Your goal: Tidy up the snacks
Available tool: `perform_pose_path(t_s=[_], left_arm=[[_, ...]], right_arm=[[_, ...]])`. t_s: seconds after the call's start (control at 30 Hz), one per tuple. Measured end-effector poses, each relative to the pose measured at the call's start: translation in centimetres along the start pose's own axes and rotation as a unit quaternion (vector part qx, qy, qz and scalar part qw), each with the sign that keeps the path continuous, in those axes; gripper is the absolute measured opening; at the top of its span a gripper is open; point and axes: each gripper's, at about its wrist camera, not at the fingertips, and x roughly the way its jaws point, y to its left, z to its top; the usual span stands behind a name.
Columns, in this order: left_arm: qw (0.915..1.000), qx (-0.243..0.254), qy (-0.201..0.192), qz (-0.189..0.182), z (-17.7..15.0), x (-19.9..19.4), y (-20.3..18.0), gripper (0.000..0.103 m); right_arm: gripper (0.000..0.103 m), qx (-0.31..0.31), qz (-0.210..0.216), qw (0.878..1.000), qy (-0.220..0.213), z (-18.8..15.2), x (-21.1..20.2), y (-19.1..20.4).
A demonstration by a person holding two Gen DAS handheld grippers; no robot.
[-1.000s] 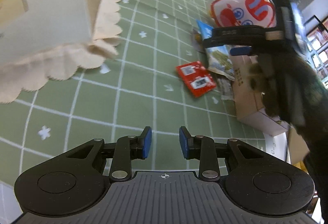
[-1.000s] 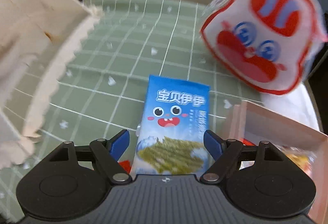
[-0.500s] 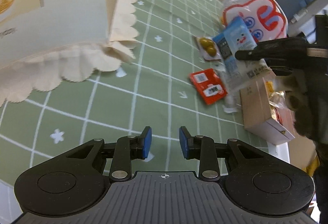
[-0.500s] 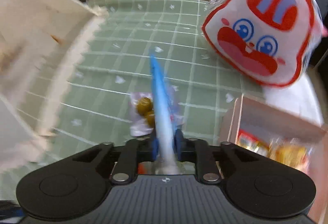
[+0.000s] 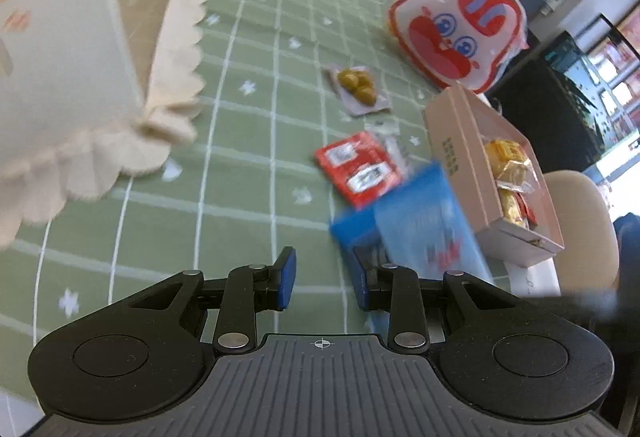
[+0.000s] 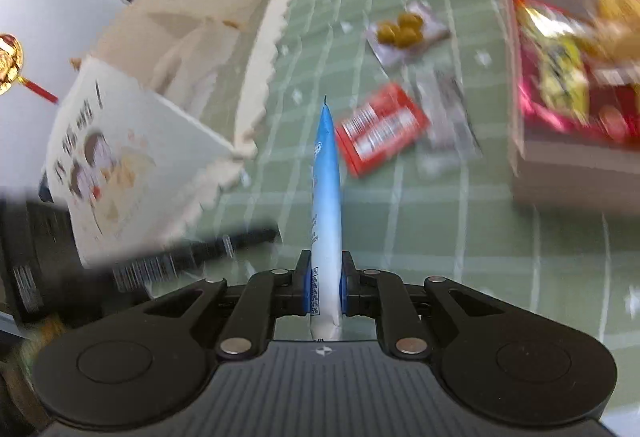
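Left gripper (image 5: 320, 279) gapes over green tablecloth (image 5: 240, 173) — blurred blue packet (image 5: 420, 225) just right

Left tool (image 5: 320, 279): matte black linkage arms, silver pivot screws, blue pads (image 5: 287, 279). Right tool (image 6: 325, 287) identical. Ribbed grey housing with crosshair mark.

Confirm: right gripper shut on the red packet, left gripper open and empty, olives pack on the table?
Not quite. The right gripper is shut on the blue snack bag, per the right wrist view; the red packet lies on the table. The left gripper and olives pack are as stated.
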Motion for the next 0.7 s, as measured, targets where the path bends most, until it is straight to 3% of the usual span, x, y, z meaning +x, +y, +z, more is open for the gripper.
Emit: perform_pose_path(t_s=[0.13,0.23,0.27,0.33,0.37,0.57,0.7], left_arm=[[0.9969,0.071,-0.031,0.011,3.4,1.6,-1.8,0.033],[0.9923,0.119,-0.036,0.001,6.3,4.3,-3.3,0.033],[0.9913,0.128,-0.033,-0.001,7.1,5.5,-3.7,0.033],[0.9909,0.133,-0.019,0.006,8.2,7.8,-4.0,0.033],[0.9911,0.132,-0.012,0.009,8.5,8.8,-4.1,0.033],[0.9873,0.158,0.019,-0.005,7.6,11.2,-4.8,0.034],[0.9658,0.257,0.031,0.010,4.7,10.2,-6.9,0.034]], right_arm=[[0.013,0.036,-0.003,0.999,-0.025,-3.3,-2.7,-1.8],[0.017,0.051,-0.030,0.997,-0.050,-5.1,-4.6,-3.1],[0.025,0.056,-0.047,0.996,-0.060,-5.3,-4.9,-3.5],[0.056,0.058,-0.084,0.991,-0.081,-6.4,-5.9,-4.0],[0.060,0.056,-0.104,0.988,-0.095,-6.9,-6.4,-4.0],[0.064,0.027,-0.195,0.970,-0.144,-9.9,-8.7,-4.9],[0.065,0.031,-0.227,0.963,-0.144,-10.9,-8.2,-6.3]])
